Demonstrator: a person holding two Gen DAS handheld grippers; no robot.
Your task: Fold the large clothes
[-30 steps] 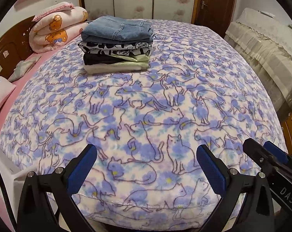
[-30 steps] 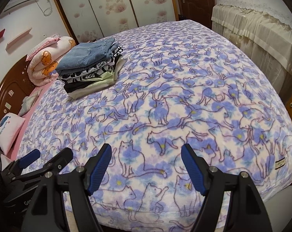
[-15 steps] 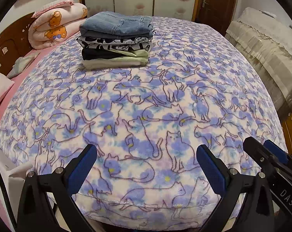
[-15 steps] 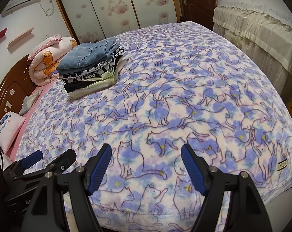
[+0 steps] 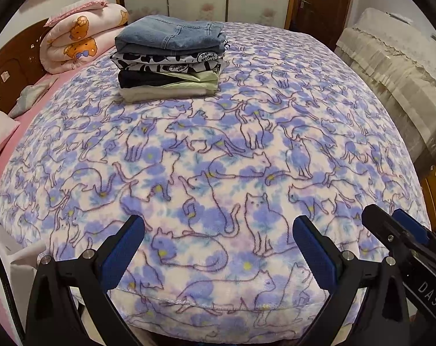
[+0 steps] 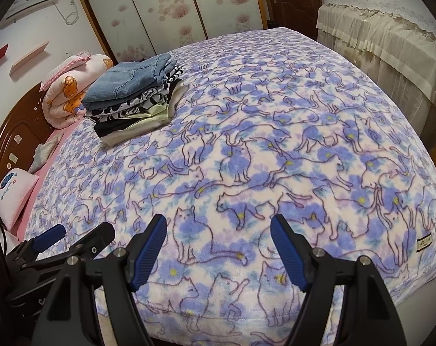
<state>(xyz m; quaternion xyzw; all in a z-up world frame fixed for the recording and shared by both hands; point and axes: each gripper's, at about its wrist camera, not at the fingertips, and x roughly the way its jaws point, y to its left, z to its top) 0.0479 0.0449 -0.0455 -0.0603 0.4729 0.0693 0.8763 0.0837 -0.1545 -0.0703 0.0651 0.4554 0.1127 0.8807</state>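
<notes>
A stack of folded clothes (image 5: pixel 168 57) with blue jeans on top sits on the far left of the bed; it also shows in the right wrist view (image 6: pixel 134 95). The bed is covered by a purple cat-print blanket (image 5: pixel 218 150). My left gripper (image 5: pixel 218 230) is open and empty above the bed's near edge. My right gripper (image 6: pixel 218 230) is open and empty beside it over the same edge. The right gripper's tip shows at the left wrist view's lower right (image 5: pixel 391 227); the left gripper's tip shows at the right wrist view's lower left (image 6: pixel 70 239).
A rolled pink bear-print quilt (image 5: pixel 76 46) lies by the wooden headboard (image 5: pixel 10 69). A pink pillow (image 6: pixel 13 196) sits at the left. A lace-covered cabinet (image 6: pixel 391 40) stands to the right of the bed. Wardrobe doors (image 6: pixel 166 5) are behind.
Both views tilt slightly lower, so the bed and stack sit a little higher in frame. Both grippers stay open and empty.
</notes>
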